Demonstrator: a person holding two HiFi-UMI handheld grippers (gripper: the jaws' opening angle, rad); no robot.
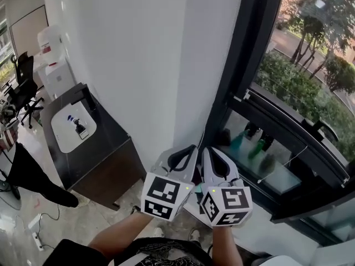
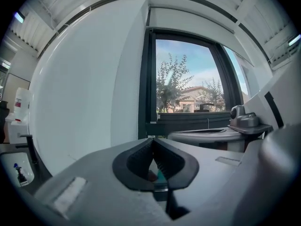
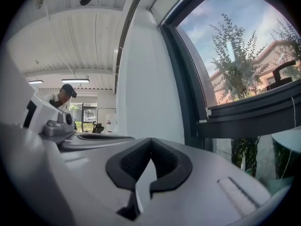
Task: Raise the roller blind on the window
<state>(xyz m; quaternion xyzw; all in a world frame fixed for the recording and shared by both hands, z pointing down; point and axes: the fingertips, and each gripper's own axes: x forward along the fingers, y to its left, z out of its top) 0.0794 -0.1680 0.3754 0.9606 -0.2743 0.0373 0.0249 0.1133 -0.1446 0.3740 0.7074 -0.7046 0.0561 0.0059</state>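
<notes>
With left gripper (image 2: 153, 141) and right gripper (image 3: 150, 141) jaws closed empty, we judge the roller blind (image 2: 193, 21) light and limp, best worked by its thin cord (image 2: 208, 123).

An office is indicated: a black swivel chair (image 1: 23, 85) and a water dispenser (image 1: 52, 60) are seen at upper left, a dark-framed window (image 1: 252, 49) at right, and strip lights (image 3: 75, 81) overhead.
</notes>
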